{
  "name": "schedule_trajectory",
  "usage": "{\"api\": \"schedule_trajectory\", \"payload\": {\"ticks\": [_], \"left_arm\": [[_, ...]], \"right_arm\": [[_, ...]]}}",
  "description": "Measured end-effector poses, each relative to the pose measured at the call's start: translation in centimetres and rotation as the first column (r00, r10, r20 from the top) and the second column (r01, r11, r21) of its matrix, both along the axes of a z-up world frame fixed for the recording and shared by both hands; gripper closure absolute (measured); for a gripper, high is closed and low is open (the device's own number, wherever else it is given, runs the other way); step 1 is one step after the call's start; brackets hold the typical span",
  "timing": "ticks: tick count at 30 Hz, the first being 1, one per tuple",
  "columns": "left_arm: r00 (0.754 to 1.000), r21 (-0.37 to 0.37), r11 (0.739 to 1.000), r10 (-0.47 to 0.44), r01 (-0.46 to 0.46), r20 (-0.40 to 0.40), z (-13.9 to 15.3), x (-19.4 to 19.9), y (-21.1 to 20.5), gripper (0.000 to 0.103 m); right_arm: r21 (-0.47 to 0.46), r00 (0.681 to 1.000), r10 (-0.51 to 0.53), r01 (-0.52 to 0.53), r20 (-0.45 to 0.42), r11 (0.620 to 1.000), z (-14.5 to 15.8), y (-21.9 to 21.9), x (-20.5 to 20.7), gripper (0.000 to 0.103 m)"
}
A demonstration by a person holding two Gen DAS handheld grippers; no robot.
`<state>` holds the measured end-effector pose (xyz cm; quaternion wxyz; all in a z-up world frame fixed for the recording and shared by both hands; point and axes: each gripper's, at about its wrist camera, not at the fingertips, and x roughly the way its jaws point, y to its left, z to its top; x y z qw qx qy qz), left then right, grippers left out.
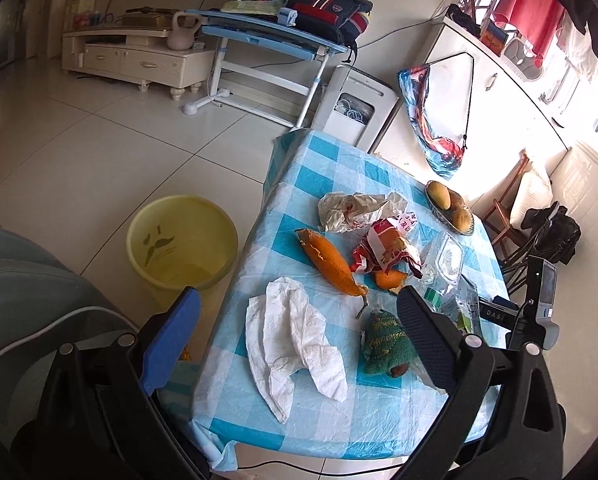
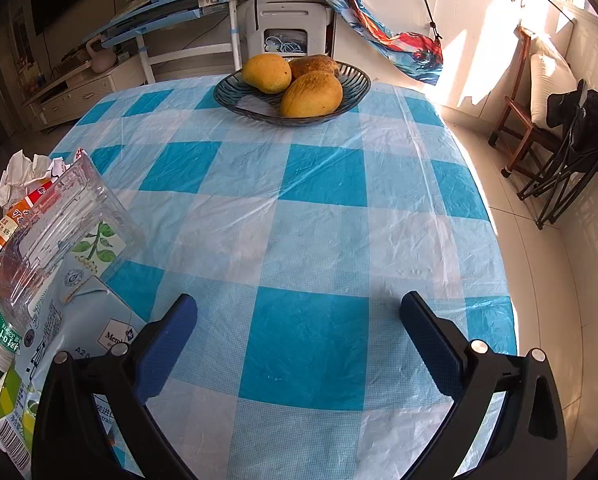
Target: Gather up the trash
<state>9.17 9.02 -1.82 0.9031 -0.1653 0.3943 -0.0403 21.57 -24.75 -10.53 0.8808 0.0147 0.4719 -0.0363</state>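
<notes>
Trash lies on the blue-checked table (image 1: 339, 168): a crumpled white tissue (image 1: 295, 340), a long orange peel (image 1: 331, 260), a smaller peel piece (image 1: 389, 278), a red-and-white wrapper (image 1: 387, 250), a crumpled plastic bag (image 1: 351, 210), a clear plastic box (image 1: 449, 258) and a green knitted tree (image 1: 387, 340). A yellow bin (image 1: 181, 240) stands on the floor left of the table. My left gripper (image 1: 299, 312) is open above the tissue. My right gripper (image 2: 299, 320) is open and empty over bare cloth; the clear box (image 2: 59, 232) and a milk carton (image 2: 71, 320) lie to its left.
A dark bowl (image 2: 353, 90) with three mangoes (image 2: 311, 94) stands at the table's far side. A blue desk (image 1: 267, 32), a white appliance (image 1: 355, 104) and a wooden chair (image 2: 523, 120) stand around. A grey fan (image 1: 31, 300) is at the near left.
</notes>
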Motion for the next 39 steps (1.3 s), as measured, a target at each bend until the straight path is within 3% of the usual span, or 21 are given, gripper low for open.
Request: {"api": "schedule_trajectory", "payload": {"ticks": [15,30,39], "left_arm": [[1.0,-0.103,0.994,-0.019,0.018,-0.009,0.0,0.0,0.7,0.008],[1.0,0.007,1.0,0.0,0.0,-0.025,-0.5,0.1,0.3,0.008],[0.997,0.003,0.998,0.07,-0.07,-0.042,-1.9,1.0,0.8,0.007]], "right_arm": [[0.0,1.0,0.0,0.0,0.0,1.0,0.0,0.0,0.1,0.006],[0.0,1.0,0.0,0.0,0.0,1.0,0.0,0.0,0.1,0.006],[-0.001,1.0,0.0,0.0,0.0,1.0,0.0,0.0,0.1,0.006]]}}
